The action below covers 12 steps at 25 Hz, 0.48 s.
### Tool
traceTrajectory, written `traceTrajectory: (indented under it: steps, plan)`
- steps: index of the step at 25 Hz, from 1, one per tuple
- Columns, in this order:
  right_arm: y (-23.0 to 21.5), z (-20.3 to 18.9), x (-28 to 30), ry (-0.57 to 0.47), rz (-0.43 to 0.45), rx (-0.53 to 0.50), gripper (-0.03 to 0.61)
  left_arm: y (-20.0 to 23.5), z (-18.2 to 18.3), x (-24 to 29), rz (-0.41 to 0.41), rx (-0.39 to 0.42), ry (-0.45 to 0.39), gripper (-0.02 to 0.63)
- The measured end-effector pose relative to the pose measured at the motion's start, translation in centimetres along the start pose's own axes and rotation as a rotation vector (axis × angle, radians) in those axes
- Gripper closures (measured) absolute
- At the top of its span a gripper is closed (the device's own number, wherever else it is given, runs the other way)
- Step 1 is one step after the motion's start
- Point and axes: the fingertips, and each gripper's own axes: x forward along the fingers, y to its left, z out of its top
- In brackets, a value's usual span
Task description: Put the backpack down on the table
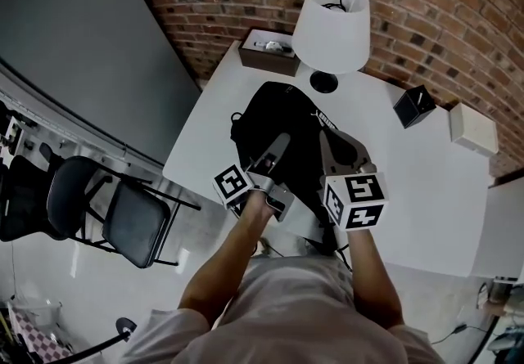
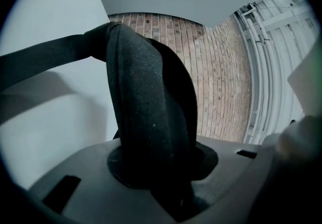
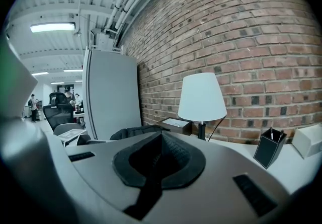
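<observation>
The black backpack (image 1: 274,121) rests on the white table (image 1: 417,190), below the lamp. My left gripper (image 1: 281,143) reaches over its middle. In the left gripper view, the left gripper (image 2: 161,167) is shut on a thick padded black strap (image 2: 146,117) that rises from between the jaws, with a flat webbing strap (image 2: 45,62) running off to the left. My right gripper (image 1: 332,148) lies over the bag's right side. In the right gripper view, the right gripper (image 3: 160,160) has its jaws together with nothing visible between them. The backpack's top (image 3: 136,131) shows just beyond it.
A white table lamp (image 1: 332,27) stands at the back against the brick wall, with an open brown box (image 1: 268,51) to its left. A black pen holder (image 1: 414,105) and a white box (image 1: 473,129) are at the right. A black chair (image 1: 123,211) stands left of the table.
</observation>
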Motion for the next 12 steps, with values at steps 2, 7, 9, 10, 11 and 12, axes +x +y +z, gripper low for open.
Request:
traceTrajectory:
  steps: [2, 7, 9, 10, 11, 12]
  plan:
    - [0.5, -0.3, 0.4, 0.006, -0.003, -0.003, 0.577, 0.4, 0.5, -0.1, 0.005, 0.004, 0.015, 0.509]
    - [1.9, -1.1, 1.3, 0.03, -0.015, -0.003, 0.577, 1.8, 1.6, -1.0, 0.024, -0.007, 0.034, 0.505]
    - [2.4, -1.2, 1.7, 0.035, -0.018, -0.008, 0.577, 2.3, 2.1, -1.3, 0.031, -0.017, 0.037, 0.503]
    - [2.6, -1.3, 1.8, 0.038, -0.02, -0.009, 0.577, 2.6, 2.2, -1.4, 0.035, -0.023, 0.039, 0.502]
    - [2.8, -1.4, 2.0, 0.042, -0.022, -0.011, 0.577, 2.9, 2.4, -1.5, 0.039, -0.028, 0.04, 0.502]
    - [3.1, -1.6, 2.3, 0.047, -0.023, -0.013, 0.577, 3.2, 2.7, -1.6, 0.042, -0.032, 0.043, 0.5]
